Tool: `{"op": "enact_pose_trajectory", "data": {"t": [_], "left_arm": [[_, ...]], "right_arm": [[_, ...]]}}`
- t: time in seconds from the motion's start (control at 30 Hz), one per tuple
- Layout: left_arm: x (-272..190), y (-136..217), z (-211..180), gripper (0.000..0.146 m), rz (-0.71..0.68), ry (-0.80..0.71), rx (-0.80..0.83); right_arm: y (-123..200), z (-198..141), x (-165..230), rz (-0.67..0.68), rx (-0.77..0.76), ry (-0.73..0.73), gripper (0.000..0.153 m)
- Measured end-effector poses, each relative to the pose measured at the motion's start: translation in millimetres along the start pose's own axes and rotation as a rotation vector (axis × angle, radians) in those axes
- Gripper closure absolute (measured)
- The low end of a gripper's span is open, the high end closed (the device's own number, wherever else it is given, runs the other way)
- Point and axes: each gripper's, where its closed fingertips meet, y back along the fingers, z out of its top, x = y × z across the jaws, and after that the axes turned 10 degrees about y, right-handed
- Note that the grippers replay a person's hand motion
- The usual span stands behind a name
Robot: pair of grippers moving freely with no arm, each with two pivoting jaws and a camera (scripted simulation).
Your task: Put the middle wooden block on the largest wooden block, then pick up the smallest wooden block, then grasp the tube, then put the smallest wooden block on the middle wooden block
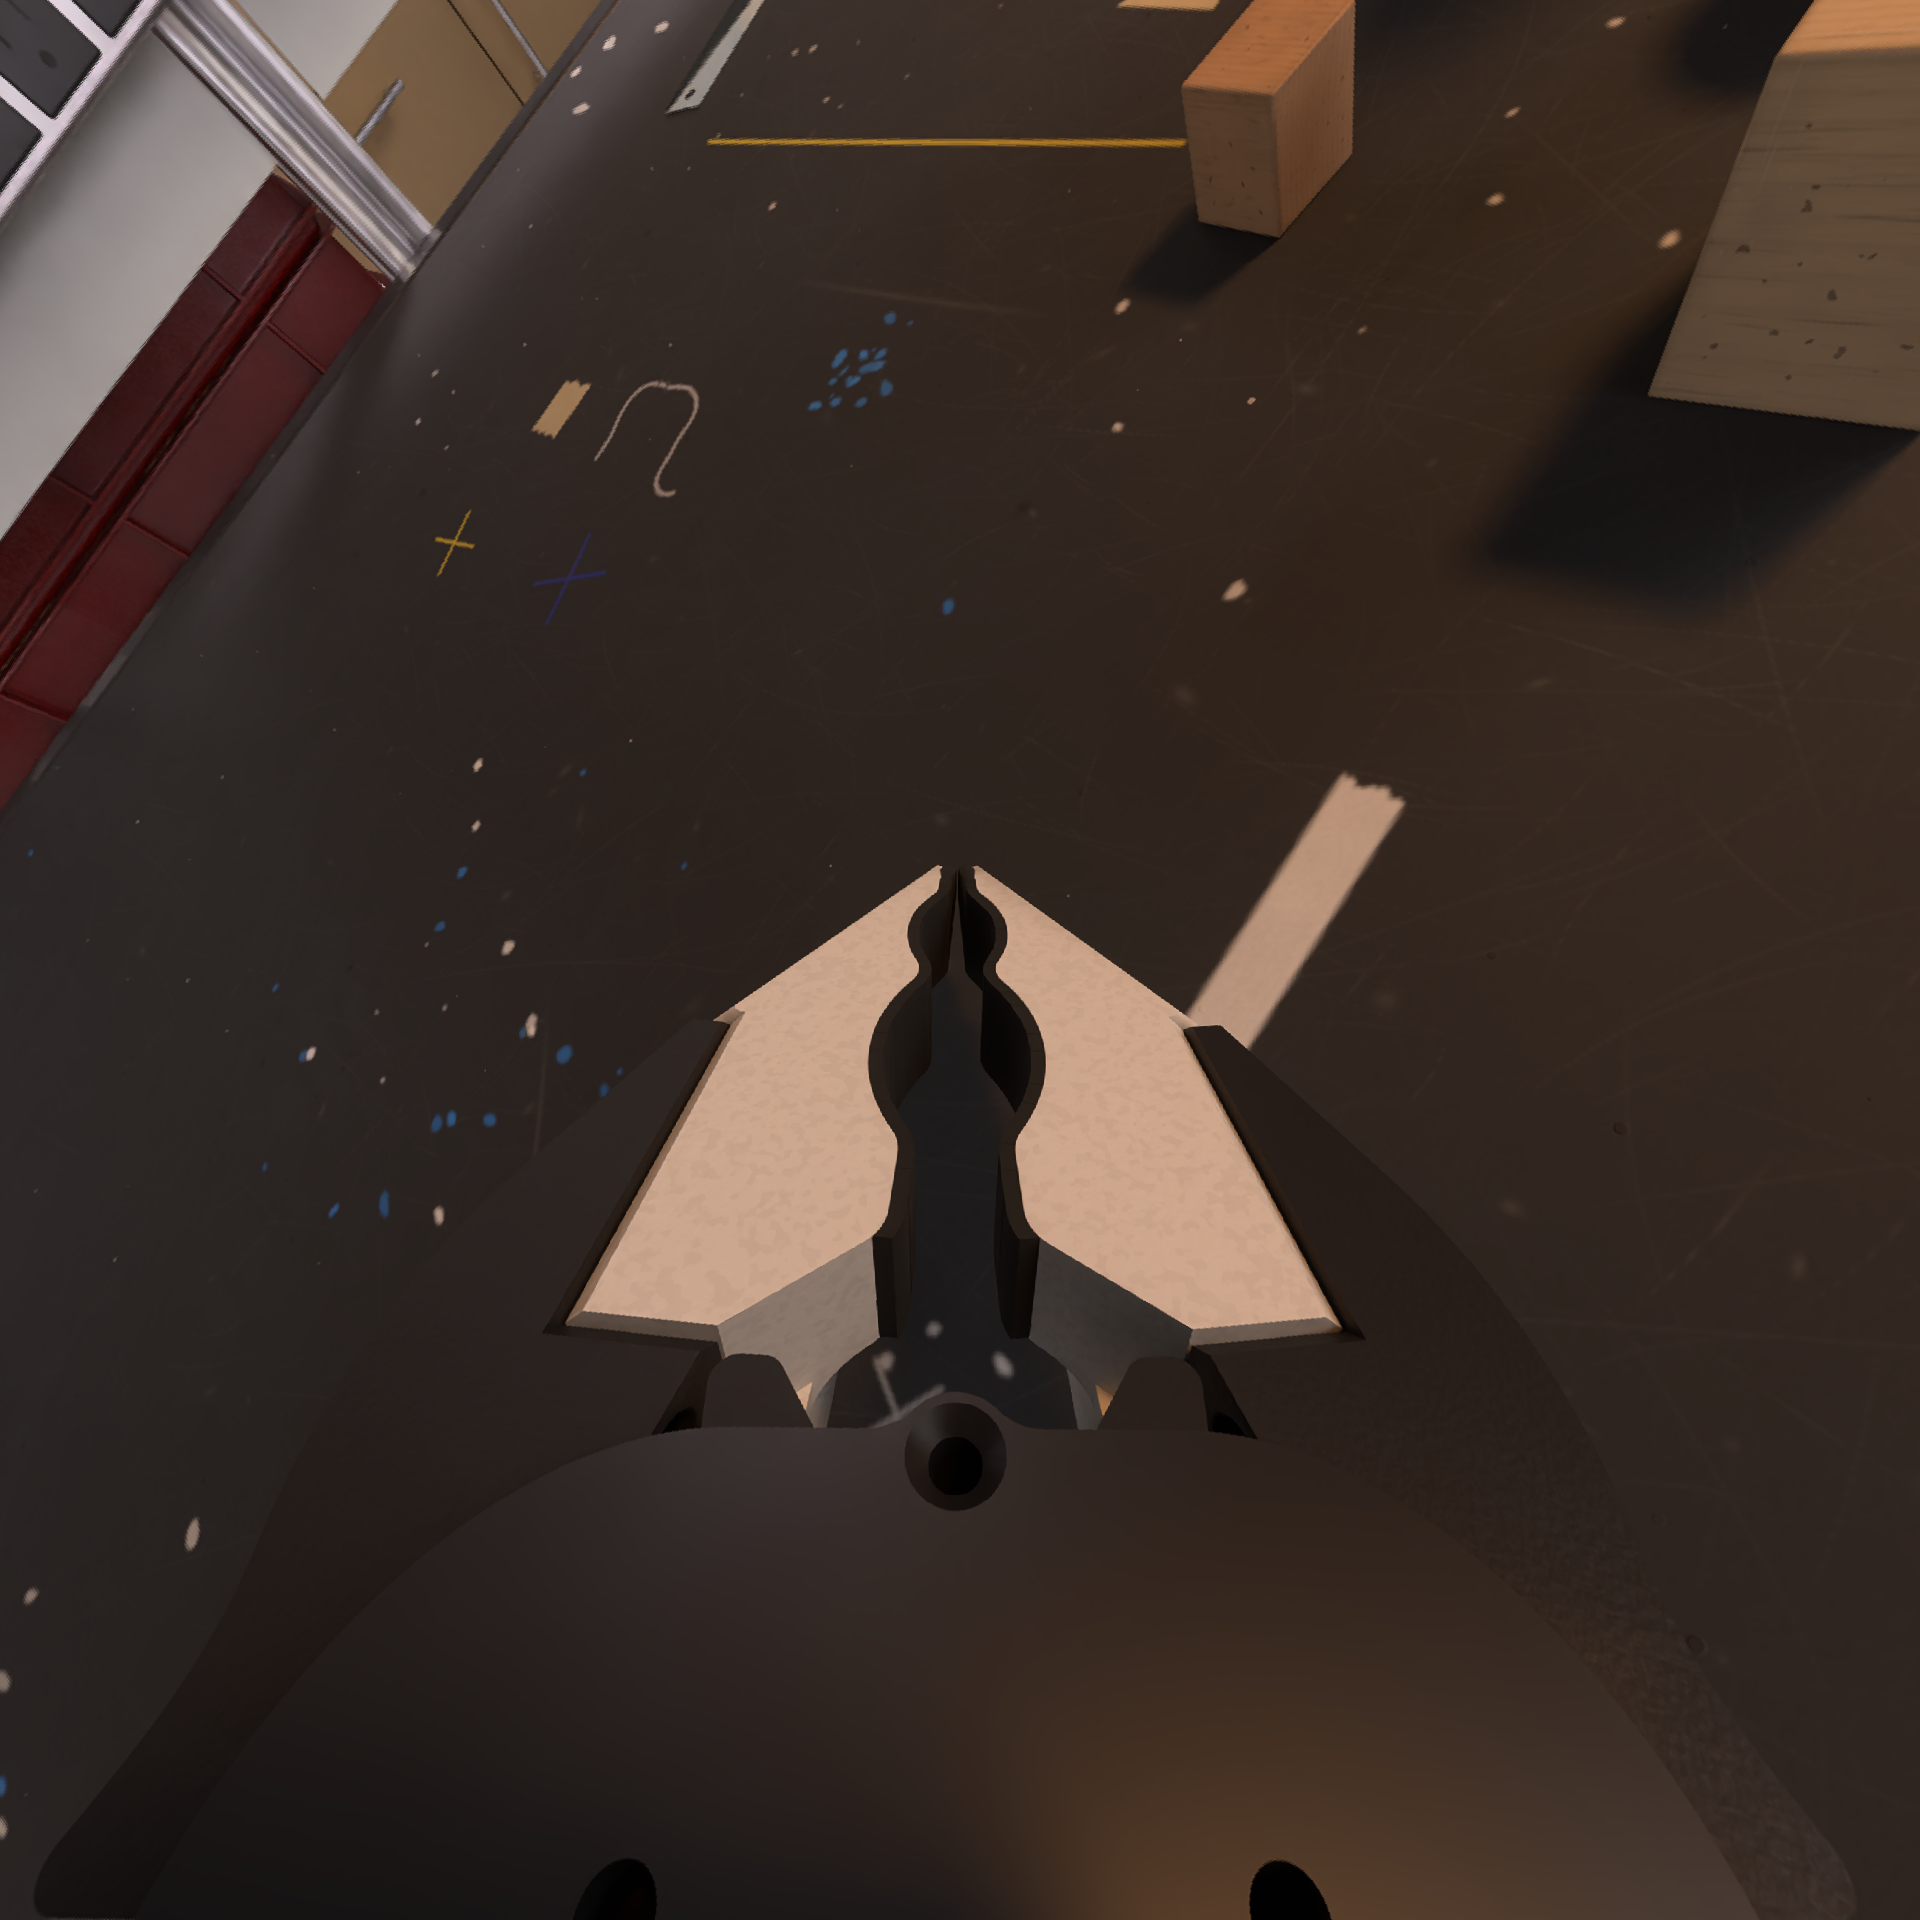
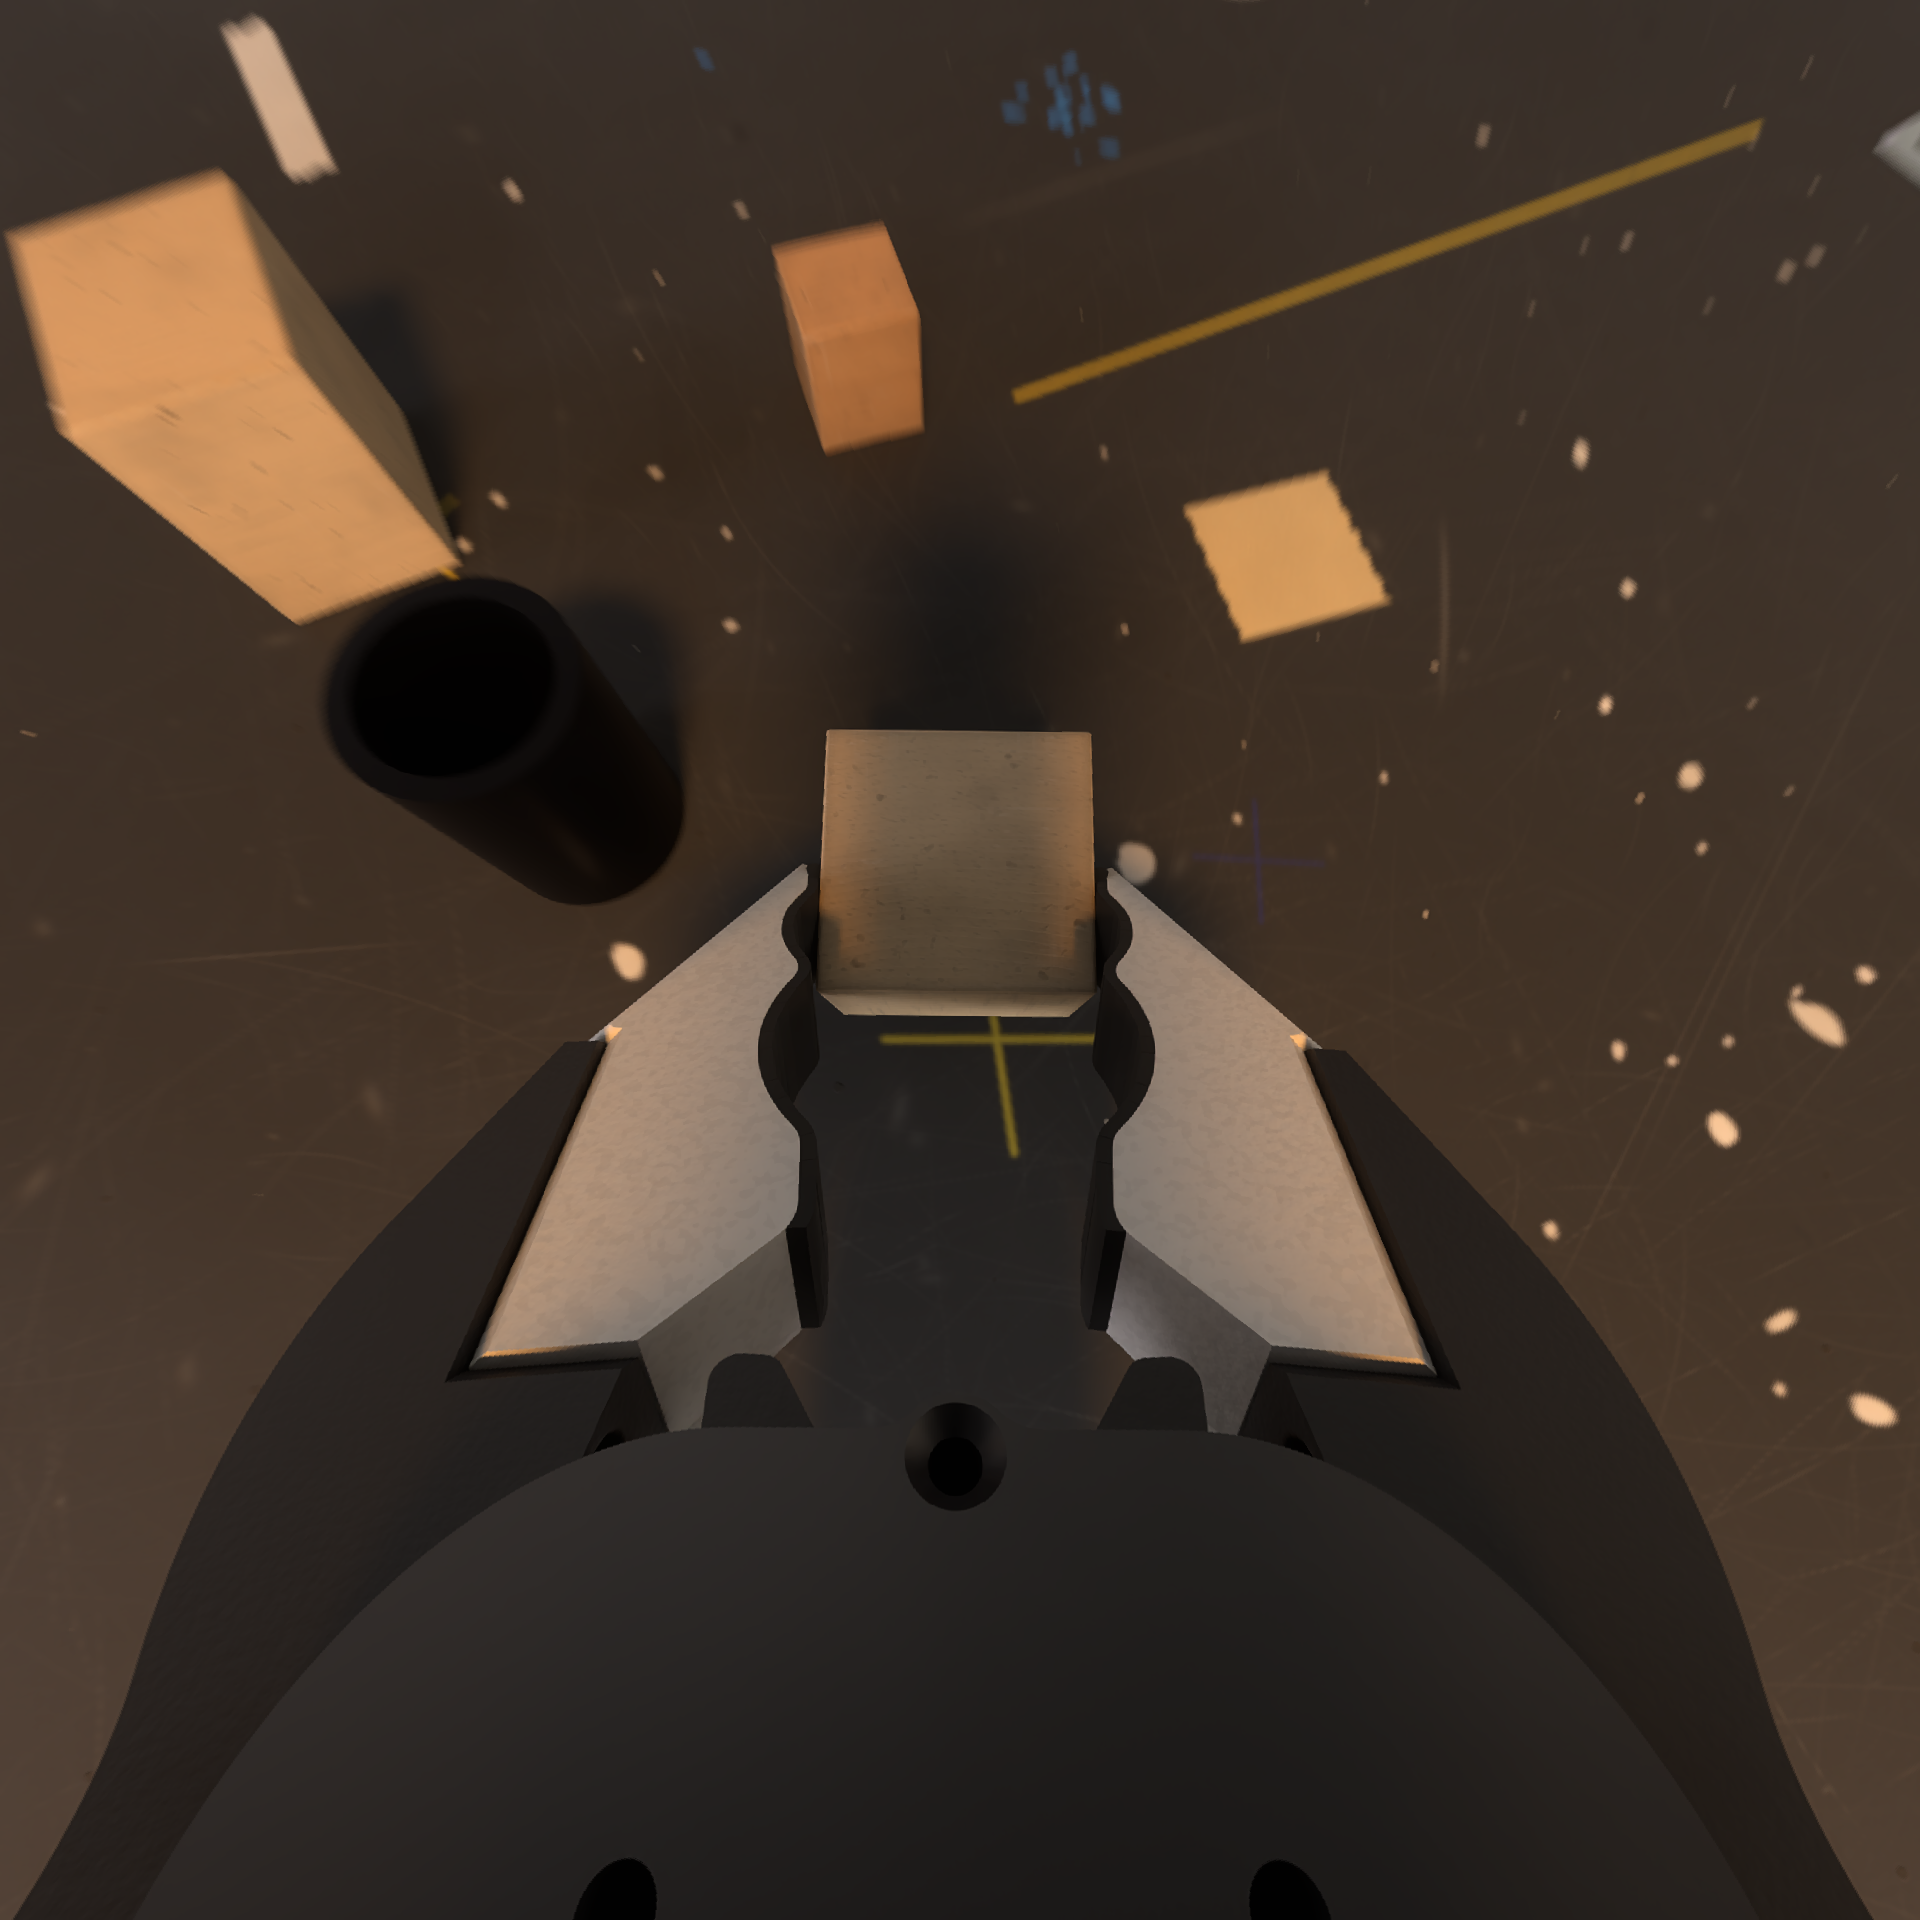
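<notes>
The right gripper holds the middle block aloft mid-table; the left gripper is closed, empty. Step one: it needs carrying over the largest block.

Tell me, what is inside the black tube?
The right wrist view looks into the open mouth of the black tube, standing upright on the table. Only darkness shows inside; its bottom is hidden in shadow.
</notes>
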Motion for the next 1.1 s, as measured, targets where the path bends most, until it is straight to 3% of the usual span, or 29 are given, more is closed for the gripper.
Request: {"op": "enact_pose_trajectory", "data": {"t": [0.23, 0.47, 0.7, 0.9, 1.03, 1.1], "left_arm": [[-0.2, 0.1, 0.0, 0.146, -0.003, 0.001, 0.0], [1.1, 2.2, 1.9, 0.146, -0.006, 0.015, -0.018], [0.3, 2.5, 1.9, 0.145, -0.014, 0.014, -0.019], [0.2, 2.7, 1.9, 0.126, -0.016, 0.014, -0.019], [-0.5, 2.5, 1.4, 0.126, -0.022, 0.013, -0.015], [-0.9, 2.2, 1.0, 0.126, -0.022, 0.009, -0.012]], "right_arm": [[26.4, 73.7, 39.0, 0.059, -0.151, 0.138, 0.102], [8.8, 130.3, 101.5, 0.22, -0.137, 0.334, 0.102], [-25.7, 130.2, 123.3, 0.297, -0.066, 0.362, 0.102], [-47.0, 125.8, 125.8, 0.308, -0.047, 0.332, 0.102], [-45.3, 124.5, 127.8, 0.343, -0.074, 0.284, 0.101], [-37.3, 125.5, 124.1, 0.322, -0.104, 0.276, 0.056]]}}
